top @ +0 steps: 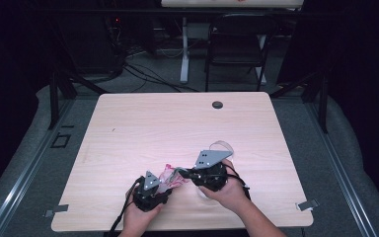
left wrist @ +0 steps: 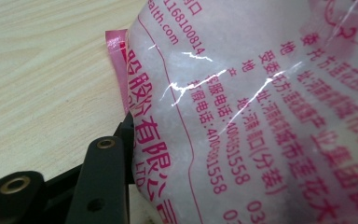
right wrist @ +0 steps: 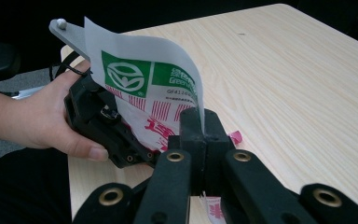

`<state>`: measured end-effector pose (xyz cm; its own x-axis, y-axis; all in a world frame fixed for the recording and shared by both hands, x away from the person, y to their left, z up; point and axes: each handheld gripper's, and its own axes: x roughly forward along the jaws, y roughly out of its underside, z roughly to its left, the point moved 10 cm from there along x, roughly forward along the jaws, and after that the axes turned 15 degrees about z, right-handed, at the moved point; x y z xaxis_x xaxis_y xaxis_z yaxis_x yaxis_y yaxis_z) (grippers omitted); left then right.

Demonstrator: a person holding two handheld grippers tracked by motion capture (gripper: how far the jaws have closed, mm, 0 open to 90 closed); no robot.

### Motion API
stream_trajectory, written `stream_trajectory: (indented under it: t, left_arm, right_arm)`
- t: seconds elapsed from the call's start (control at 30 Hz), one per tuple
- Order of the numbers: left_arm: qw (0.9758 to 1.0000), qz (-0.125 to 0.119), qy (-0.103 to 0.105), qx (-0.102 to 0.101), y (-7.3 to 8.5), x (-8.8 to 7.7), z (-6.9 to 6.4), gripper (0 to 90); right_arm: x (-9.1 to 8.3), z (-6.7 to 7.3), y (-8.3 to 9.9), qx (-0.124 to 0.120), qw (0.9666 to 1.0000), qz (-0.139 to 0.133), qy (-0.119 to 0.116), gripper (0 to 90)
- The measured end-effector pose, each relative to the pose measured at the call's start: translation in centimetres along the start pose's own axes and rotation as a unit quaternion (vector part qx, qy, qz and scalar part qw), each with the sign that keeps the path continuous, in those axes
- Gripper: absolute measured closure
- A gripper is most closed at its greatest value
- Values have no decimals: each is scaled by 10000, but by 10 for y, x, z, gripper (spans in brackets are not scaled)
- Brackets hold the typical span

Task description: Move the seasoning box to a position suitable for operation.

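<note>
Table (top: pixel 143 118): pale wood-grain laminate, rounded corners, small dark round cap near the far edge.
Bag (left wrist: pixel 261 102): glossy crinkled plastic pouch, pink print, green logo panel, whitish granular fill inside; at the table's near edge, between both grippers.
Right gripper (right wrist: pixel 204 126): black jaws pressed together, pinching the bag's thin sealed edge.
Left gripper (top: pixel 164 186): one black jaw flat against the bag's side; grip impossible to confirm, other jaw hidden.
Left hand (right wrist: pixel 42 121): wrapped around the left gripper's body.
</note>
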<state>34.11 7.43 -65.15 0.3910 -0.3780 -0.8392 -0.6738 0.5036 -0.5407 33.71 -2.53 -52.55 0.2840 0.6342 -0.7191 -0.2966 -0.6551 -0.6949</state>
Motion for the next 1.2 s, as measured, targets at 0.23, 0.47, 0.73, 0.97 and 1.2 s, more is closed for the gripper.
stream_trajectory:
  t: [0.23, 0.47, 0.73, 0.97, 1.2]
  left_arm:
    - [9997, -28, -183, 132, -3, -5, 1, 552]
    - [9993, -67, -303, 193, -6, -10, 3, 555]
    - [9985, -30, -422, 356, -8, -14, 4, 556]
    - [9977, -100, -522, 414, -12, -17, 5, 557]
    - [9964, -70, -664, 529, -14, -19, 8, 557]
  right_arm:
    - [-3, -1, 0, 12, 10000, -36, 1, 900]
    - [-6, 1, -2, -25, 10000, -89, 16, 900]
    - [-8, 1, -2, -107, 9998, -103, 128, 900]
    - [-12, 1, -3, -93, 9997, -135, 177, 900]
    - [-14, 1, -2, -120, 9996, -102, 228, 879]
